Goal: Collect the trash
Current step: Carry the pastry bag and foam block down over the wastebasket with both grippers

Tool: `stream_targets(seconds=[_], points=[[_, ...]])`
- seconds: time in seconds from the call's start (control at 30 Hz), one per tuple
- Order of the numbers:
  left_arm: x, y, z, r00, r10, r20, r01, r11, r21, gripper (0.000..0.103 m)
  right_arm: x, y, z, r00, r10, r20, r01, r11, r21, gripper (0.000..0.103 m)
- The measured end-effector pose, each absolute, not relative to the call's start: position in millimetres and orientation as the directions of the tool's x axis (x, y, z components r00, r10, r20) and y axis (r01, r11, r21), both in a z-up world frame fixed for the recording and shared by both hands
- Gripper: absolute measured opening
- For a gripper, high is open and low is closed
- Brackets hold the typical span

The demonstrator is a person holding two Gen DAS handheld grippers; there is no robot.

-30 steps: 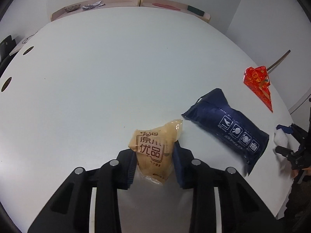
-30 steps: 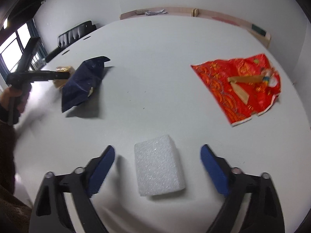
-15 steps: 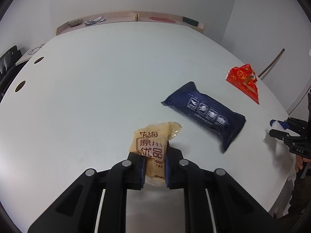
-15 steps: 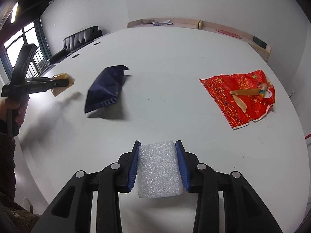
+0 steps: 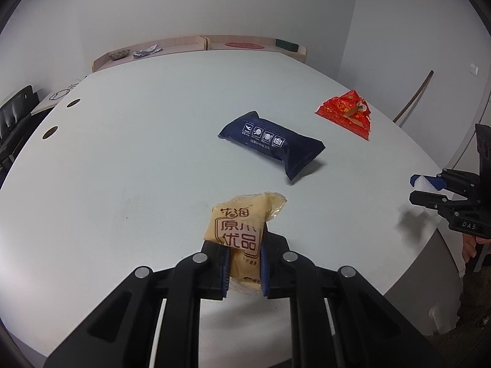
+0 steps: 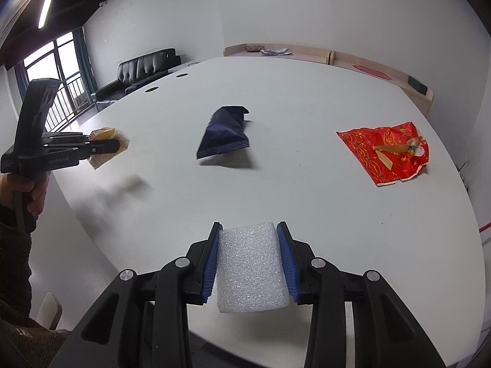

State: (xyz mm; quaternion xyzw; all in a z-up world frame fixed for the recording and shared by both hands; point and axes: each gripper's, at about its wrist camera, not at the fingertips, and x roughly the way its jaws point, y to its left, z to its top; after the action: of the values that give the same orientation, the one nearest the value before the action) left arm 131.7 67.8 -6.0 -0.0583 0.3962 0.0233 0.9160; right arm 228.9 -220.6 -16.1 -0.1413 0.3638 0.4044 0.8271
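The left hand-held gripper [image 5: 245, 263] grasps the yellow wrapper [image 5: 242, 230]; the right hand-held gripper [image 6: 249, 260] grasps the foam block [image 6: 250, 268]. Both are clear of the table [image 5: 138, 153]. The blue packet [image 5: 270, 144] lies ahead between them, long axis crosswise, nearer the left; the red wrapper [image 6: 386, 153] lies nearer the right.

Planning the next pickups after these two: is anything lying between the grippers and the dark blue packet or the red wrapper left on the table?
Nothing visible does. Bare table surrounds the dark blue packet and the red wrapper. But the left gripper holds a tan snack wrapper and the right gripper a white foam block.
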Motion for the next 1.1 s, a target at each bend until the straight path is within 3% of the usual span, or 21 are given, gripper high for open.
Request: stream_targets(seconds=[0.57,1.1], points=[[37.6,26.0,-29.1,0.724,-0.031,-0.689,-0.103,0.983,-0.153,0.015,150.5,-215.6,-33.4,0.346,0.609,-0.714,-0.825,0.56,0.078,0.04],[-32.8,7.5,-58.0,0.713,0.033,-0.7,-0.158,0.981,-0.116,0.015,73.8,-172.7,-58.2,0.242,0.623,-0.744,-0.909,0.414,0.051,0.04]])
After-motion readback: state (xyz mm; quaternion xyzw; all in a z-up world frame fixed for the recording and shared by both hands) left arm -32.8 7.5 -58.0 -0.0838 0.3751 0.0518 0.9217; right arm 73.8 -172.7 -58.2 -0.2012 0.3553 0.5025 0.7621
